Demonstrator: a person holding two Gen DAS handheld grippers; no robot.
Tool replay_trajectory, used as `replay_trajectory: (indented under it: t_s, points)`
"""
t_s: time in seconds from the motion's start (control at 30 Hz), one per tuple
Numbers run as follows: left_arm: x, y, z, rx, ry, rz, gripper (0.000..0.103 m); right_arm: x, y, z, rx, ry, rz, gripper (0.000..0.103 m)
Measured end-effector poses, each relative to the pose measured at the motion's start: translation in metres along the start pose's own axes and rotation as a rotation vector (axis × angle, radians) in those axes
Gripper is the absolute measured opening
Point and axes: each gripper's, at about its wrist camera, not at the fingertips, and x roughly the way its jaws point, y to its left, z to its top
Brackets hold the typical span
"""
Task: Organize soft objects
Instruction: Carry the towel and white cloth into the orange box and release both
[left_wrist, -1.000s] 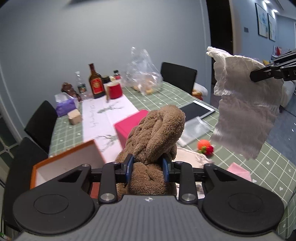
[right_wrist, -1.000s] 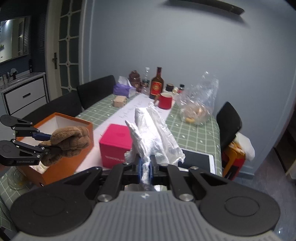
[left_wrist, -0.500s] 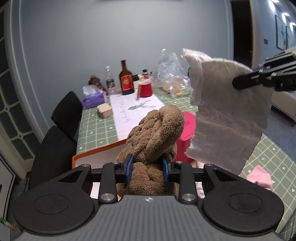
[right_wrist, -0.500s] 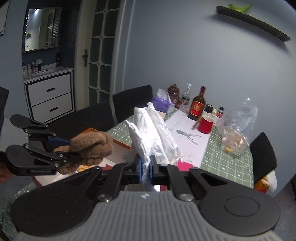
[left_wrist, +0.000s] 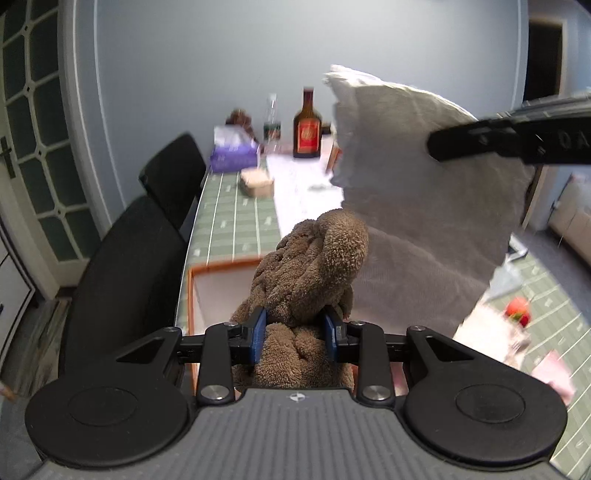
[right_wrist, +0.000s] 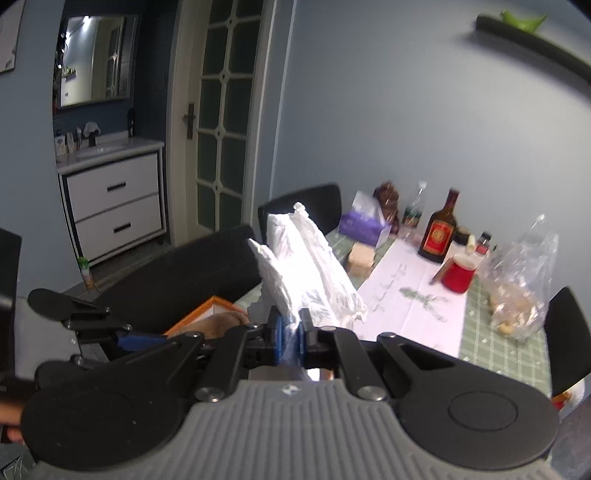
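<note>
1. Brown fluffy plush towel (left_wrist: 306, 280) is clamped between the left gripper (left_wrist: 294, 332) fingers, held in the air just above the orange-rimmed open box (left_wrist: 218, 280) at the tabletop (left_wrist: 236, 218) edge.
2. White crinkled paper towel (right_wrist: 306, 273) is pinched in the right gripper (right_wrist: 290, 341), its fingers nearly together, raised beside the box.
3. Judged step: carrying both soft items to the box.
4. Next: lower each inside the box walls, then part the fingers.
</note>
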Motion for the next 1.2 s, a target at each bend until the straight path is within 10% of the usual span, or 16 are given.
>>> replay_trajectory:
  t_s: [0.67, 1.2]
  points:
    - [0.053, 0.013, -0.013, -0.022, 0.166, 0.058, 0.026, 0.142, 0.022, -0.069, 0.036, 0.264, 0.042, 0.006]
    - [0.03, 0.004, -0.01, 0.008, 0.077, 0.128, 0.06, 0.126, 0.016, -0.074, 0.038, 0.236, 0.022, 0.037]
